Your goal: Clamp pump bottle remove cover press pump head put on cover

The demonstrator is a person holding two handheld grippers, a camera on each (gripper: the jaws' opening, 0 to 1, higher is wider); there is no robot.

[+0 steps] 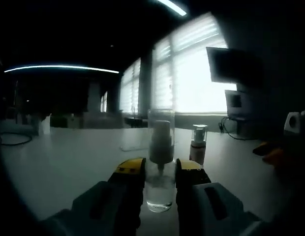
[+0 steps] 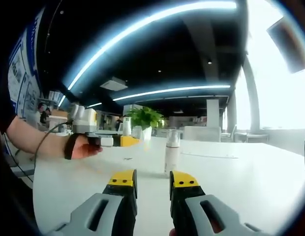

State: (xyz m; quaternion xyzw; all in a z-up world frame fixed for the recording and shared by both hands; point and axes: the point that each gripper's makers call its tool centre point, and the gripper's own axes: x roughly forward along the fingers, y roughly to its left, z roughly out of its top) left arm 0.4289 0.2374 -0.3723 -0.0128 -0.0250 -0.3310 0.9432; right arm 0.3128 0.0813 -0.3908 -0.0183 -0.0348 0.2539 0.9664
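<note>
The clear, glossy plastic pump bottle [image 1: 160, 162], with its see-through cylindrical cover and matt white plastic pump head inside, sits between the left tongs [image 1: 160, 169], whose jaws look like matt grey moulded plastic tipped with smooth yellow pads. The broad white desk [image 1: 69, 157] has a smooth, faintly sheeny laminate-like surface that catches the window light. Behind stands a small pale bottle with a clear cap [image 1: 198, 143], also plastic by its look. In the right gripper view, the right tongs [image 2: 152, 184] show the same grey matt shells and yellow tips. A green leafy plant in a smooth white pot [image 2: 144, 123] looks glossy-leaved.
</note>
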